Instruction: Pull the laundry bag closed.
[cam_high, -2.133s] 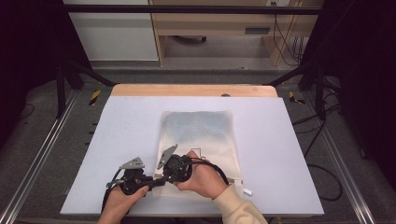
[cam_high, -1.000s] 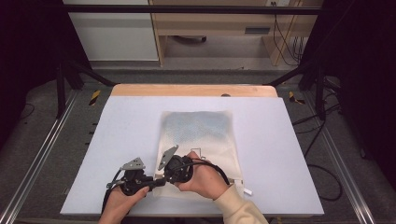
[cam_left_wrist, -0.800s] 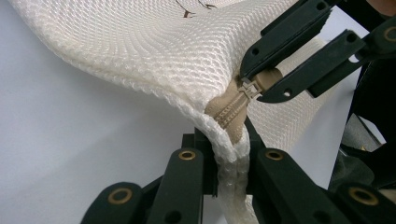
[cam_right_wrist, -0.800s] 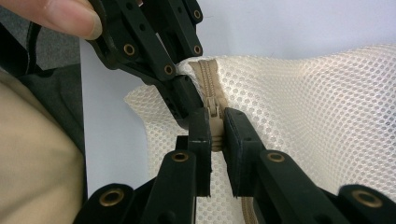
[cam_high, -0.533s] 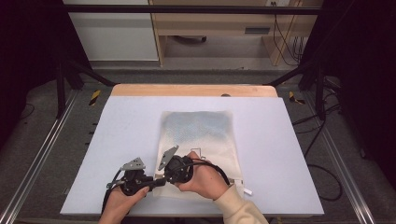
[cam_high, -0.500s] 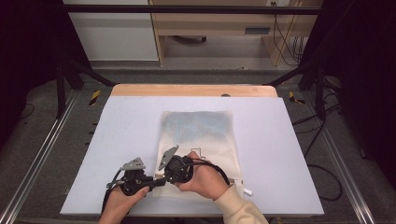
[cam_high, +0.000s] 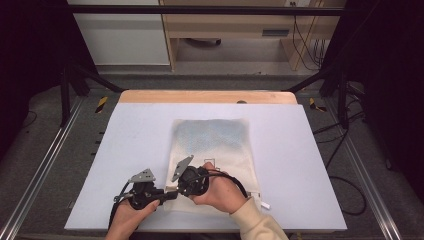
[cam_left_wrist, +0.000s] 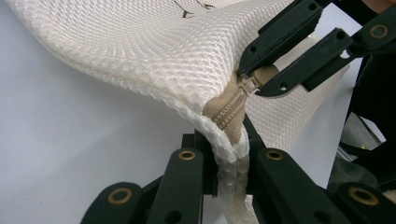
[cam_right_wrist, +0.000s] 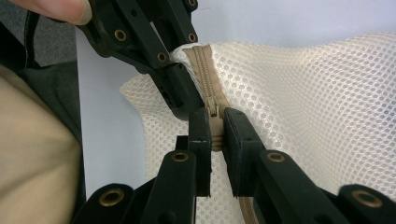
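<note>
Lying flat on the white table (cam_high: 125, 150), a cream mesh bag (cam_high: 215, 145) has its near corner pinched by the left gripper (cam_left_wrist: 231, 161). Close up, the right gripper (cam_right_wrist: 215, 135) clamps the tan zipper pull (cam_right_wrist: 214, 109).

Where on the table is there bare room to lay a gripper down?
Bare table left of the mesh bag, and again right of it toward the far right corner. Crowded at the near edge: left gripper and right gripper both clamp the bag's zipper end there.
</note>
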